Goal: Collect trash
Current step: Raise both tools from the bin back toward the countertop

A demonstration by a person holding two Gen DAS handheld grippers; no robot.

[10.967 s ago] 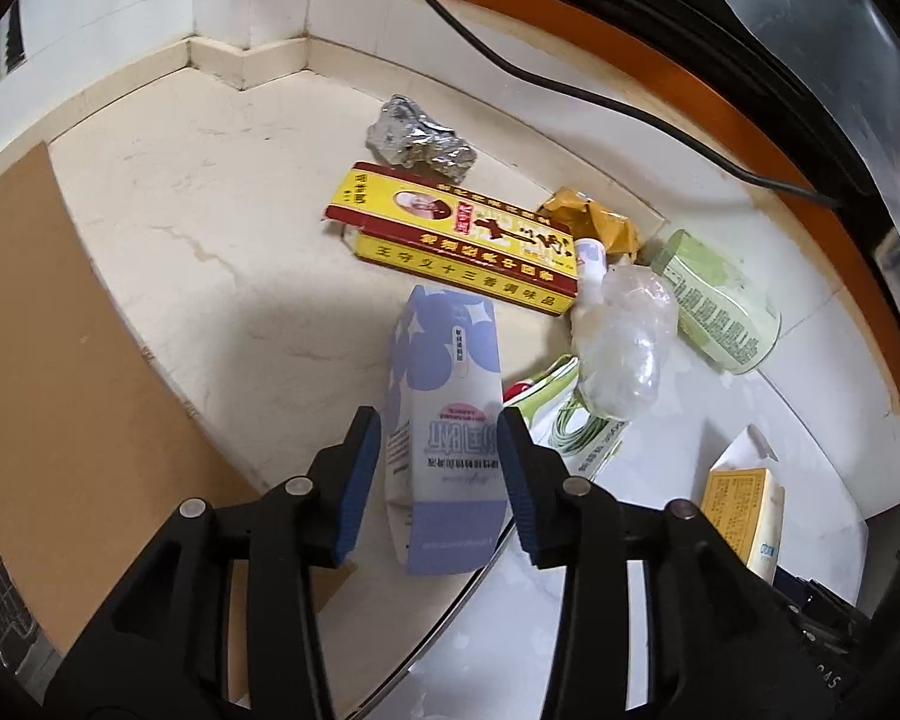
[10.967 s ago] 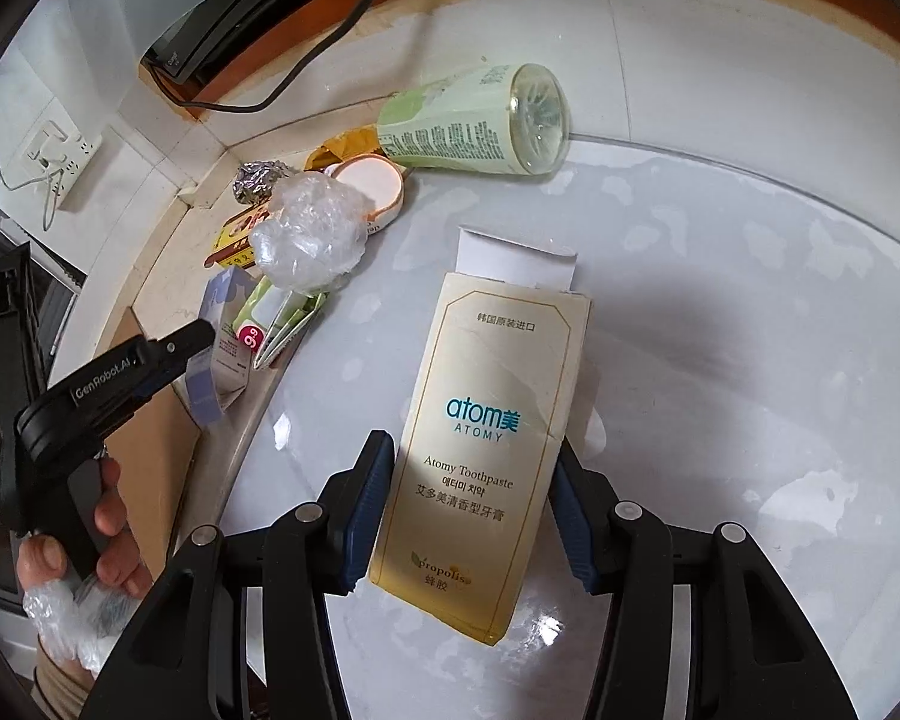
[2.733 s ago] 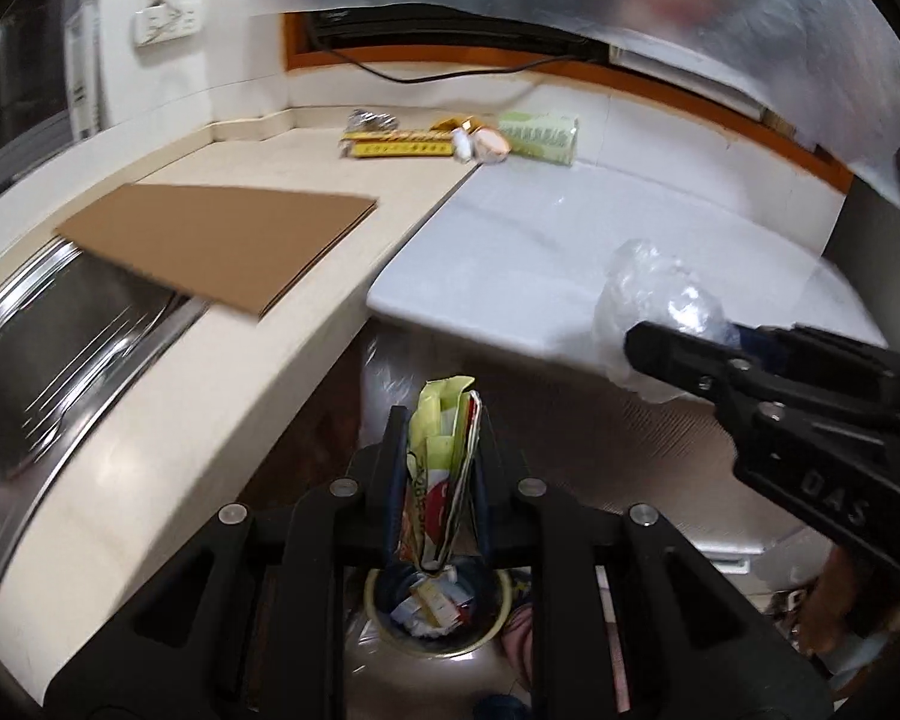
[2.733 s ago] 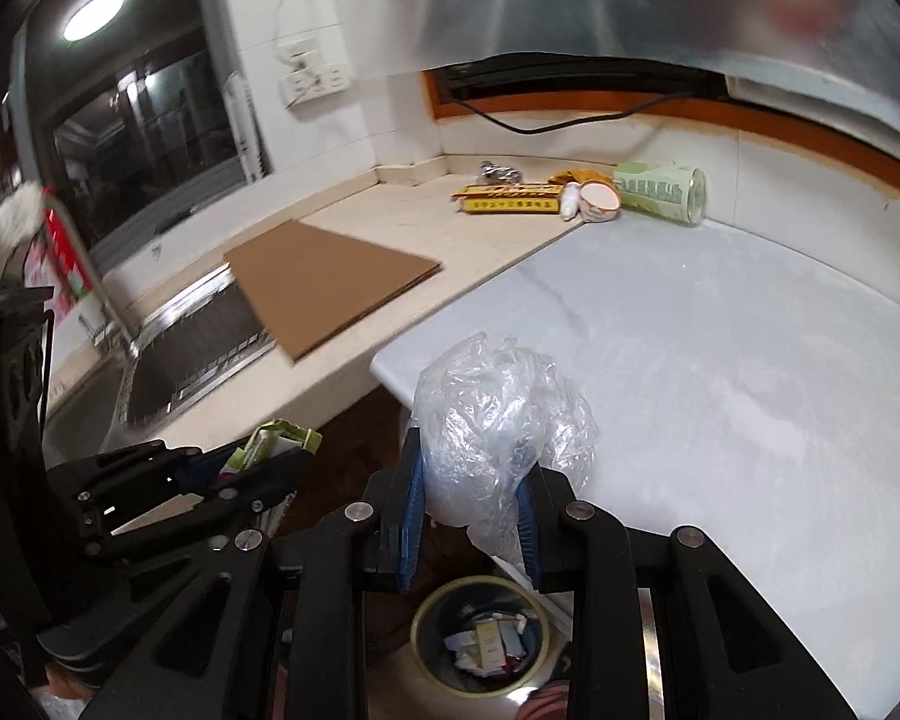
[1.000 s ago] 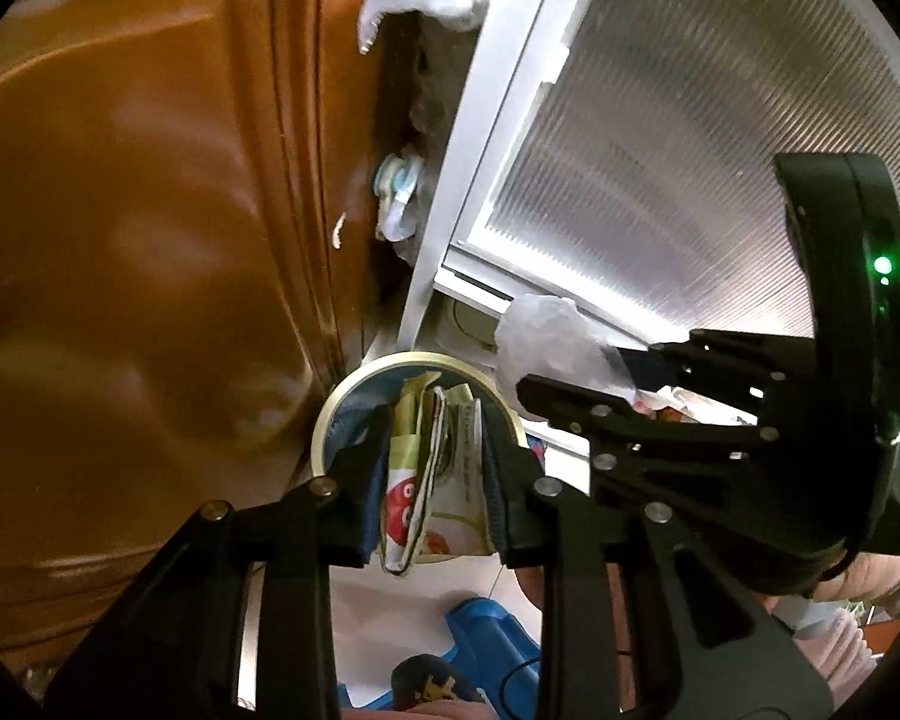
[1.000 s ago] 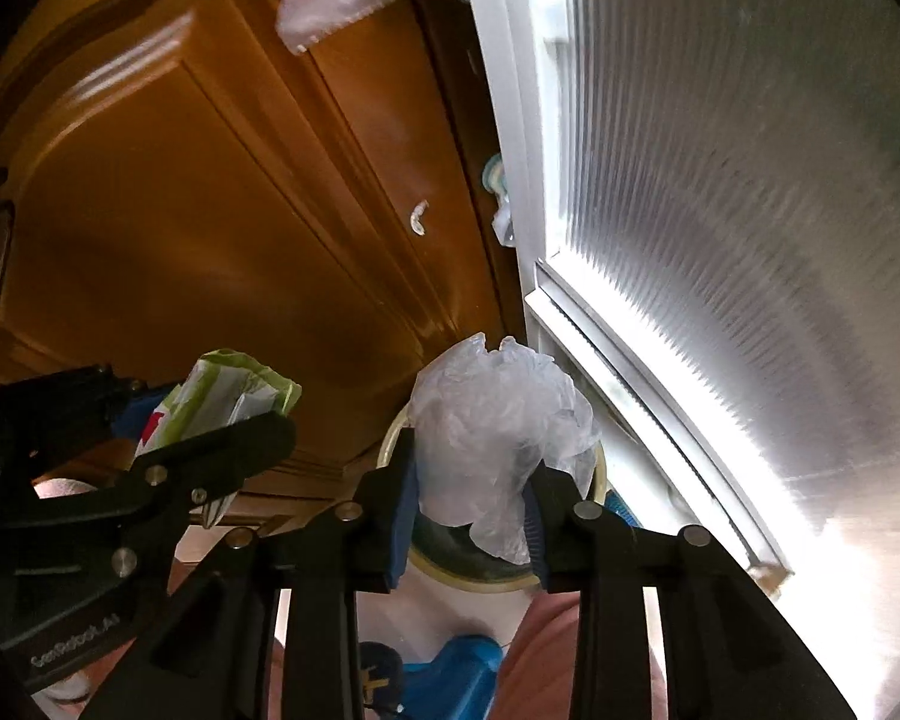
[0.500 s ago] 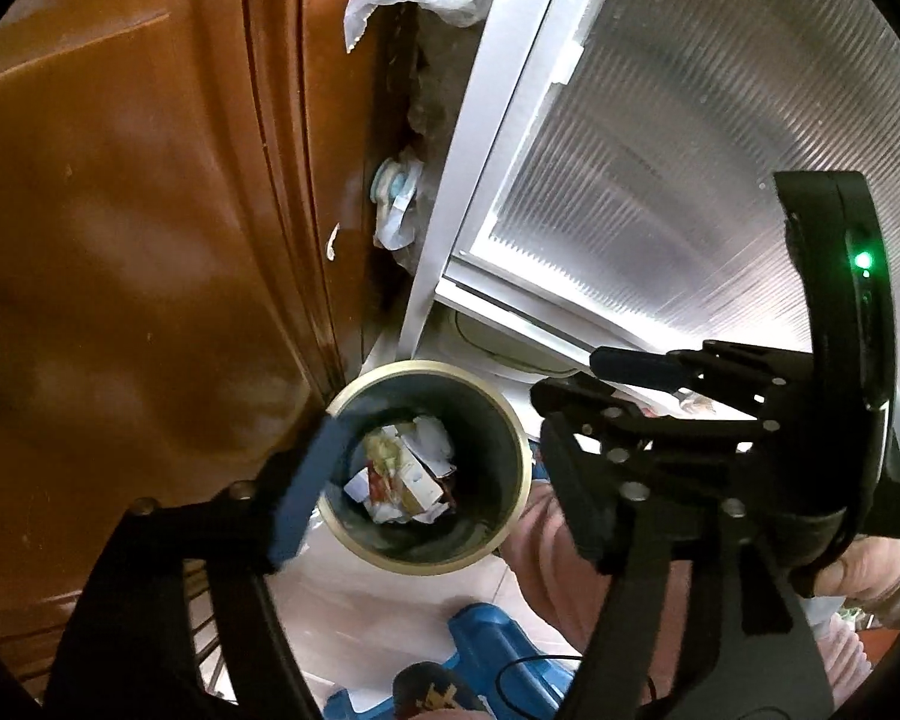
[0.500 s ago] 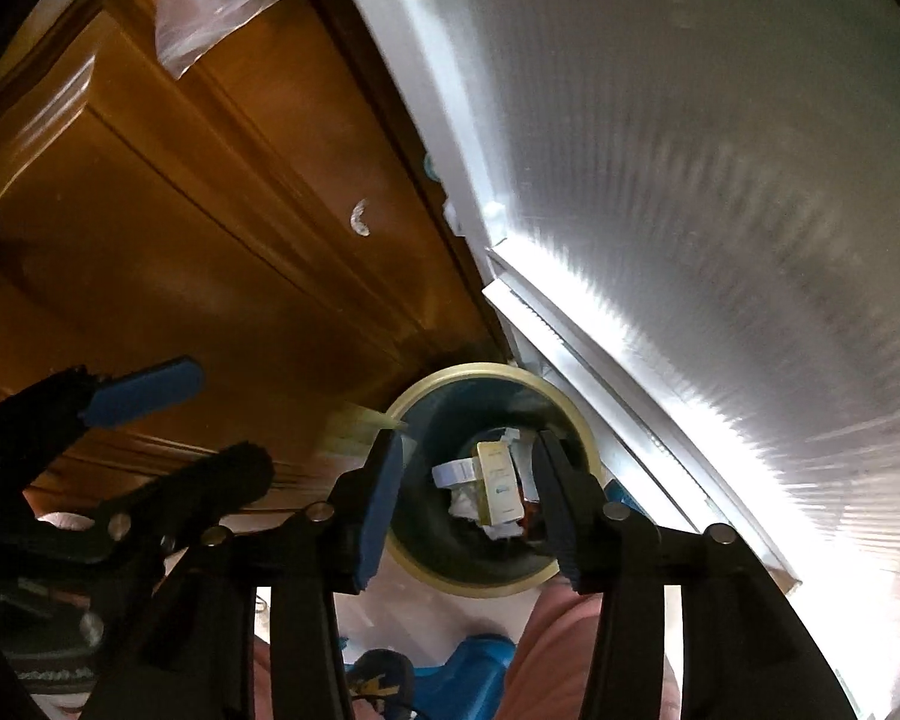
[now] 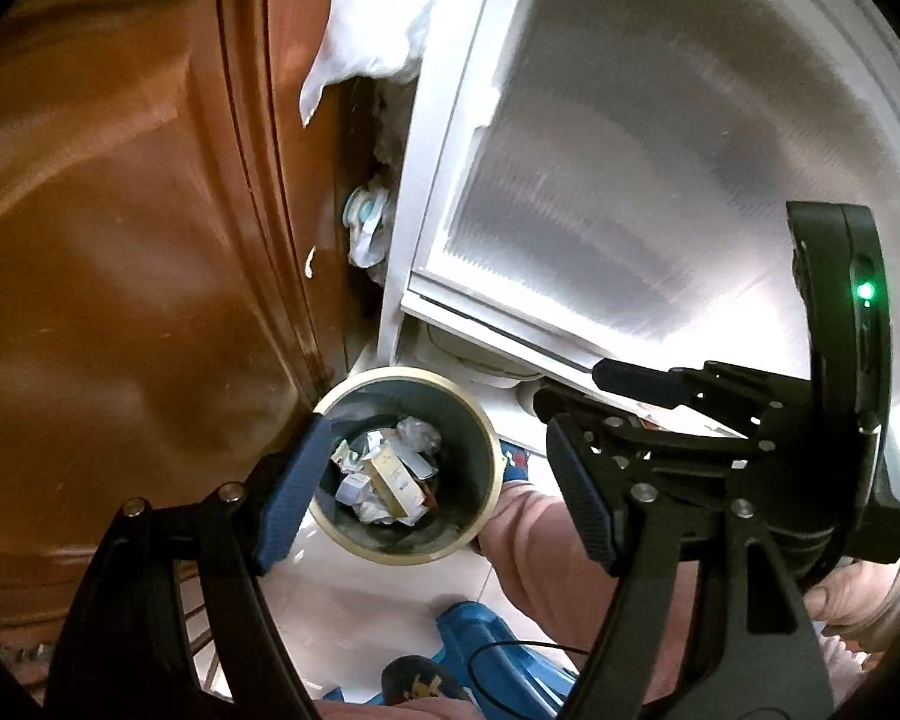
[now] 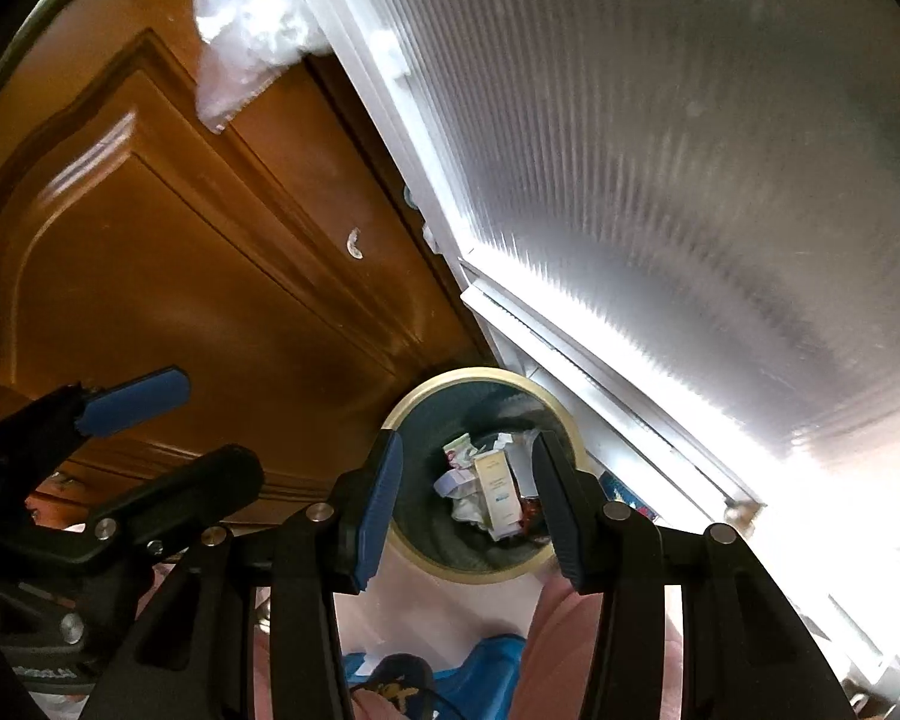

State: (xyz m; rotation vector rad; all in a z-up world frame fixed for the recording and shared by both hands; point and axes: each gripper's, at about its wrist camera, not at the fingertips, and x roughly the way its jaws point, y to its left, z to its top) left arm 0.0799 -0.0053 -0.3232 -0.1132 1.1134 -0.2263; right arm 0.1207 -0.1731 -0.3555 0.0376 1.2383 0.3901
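Both the left gripper and right gripper hang wide open and empty over the bin, which holds the trash, wedged between cabinet door and white panel.

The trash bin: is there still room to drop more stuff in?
Yes. The trash bin has bare dark wall all around below its cream rim. Crowded only at the bottom, where the cream box and crumpled papers pile up.

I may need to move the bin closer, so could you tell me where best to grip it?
Grip the bin's cream rim, coming straight down from above with one of the jaws inside and one outside. It stands upright with its mouth open, and the wall beneath looks too wide to span.
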